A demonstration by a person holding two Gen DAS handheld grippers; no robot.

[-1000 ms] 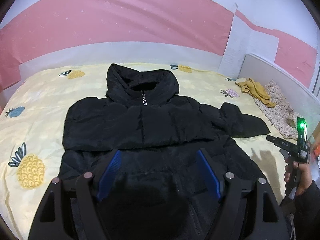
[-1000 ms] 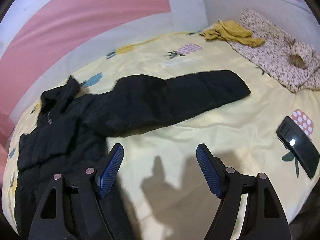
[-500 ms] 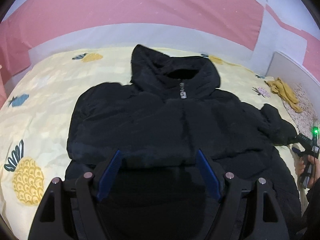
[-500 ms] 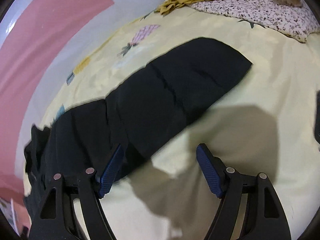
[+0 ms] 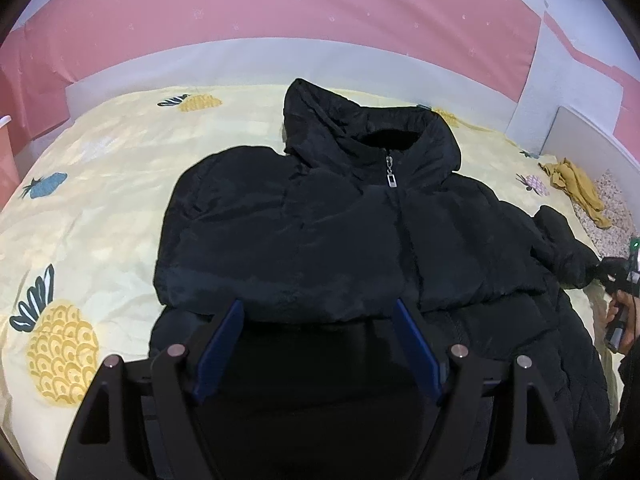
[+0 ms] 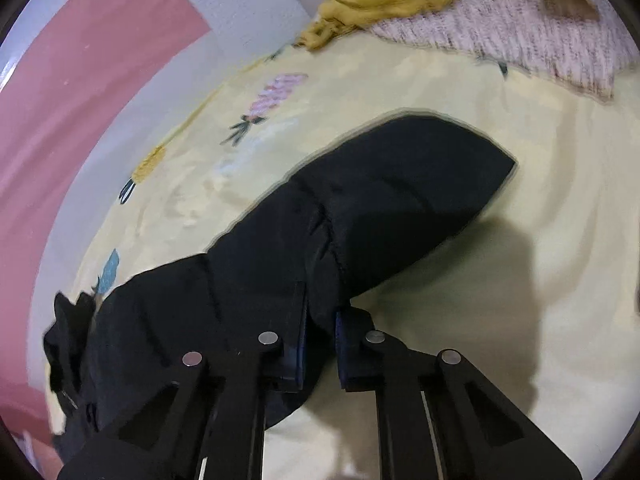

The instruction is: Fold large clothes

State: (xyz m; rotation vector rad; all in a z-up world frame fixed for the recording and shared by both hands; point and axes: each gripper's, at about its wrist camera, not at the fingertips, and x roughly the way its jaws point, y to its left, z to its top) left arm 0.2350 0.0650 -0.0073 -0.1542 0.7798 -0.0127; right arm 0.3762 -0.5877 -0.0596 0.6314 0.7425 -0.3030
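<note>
A black hooded puffer jacket [image 5: 320, 240] lies face up on the yellow pineapple bed sheet [image 5: 80, 208], zipped, with its left sleeve folded across the chest. My left gripper [image 5: 318, 320] is open and empty, hovering over the jacket's lower front. My right gripper [image 6: 322, 312] is shut on the jacket's right sleeve [image 6: 380, 200], gripping its lower edge partway along; the cuff points away toward the right. In the left wrist view the right gripper [image 5: 624, 276] shows at the sleeve end at the far right.
A mustard garment [image 6: 376, 4] and a floral blanket [image 6: 520, 20] lie at the bed's far right corner, also seen in the left wrist view [image 5: 576, 184]. A pink and white wall [image 5: 280, 20] runs behind the bed. A white headboard panel [image 5: 592, 140] stands at right.
My right gripper has moved down onto the right sleeve and closed on it. My left gripper has shifted forward and left over the jacket, still open.
</note>
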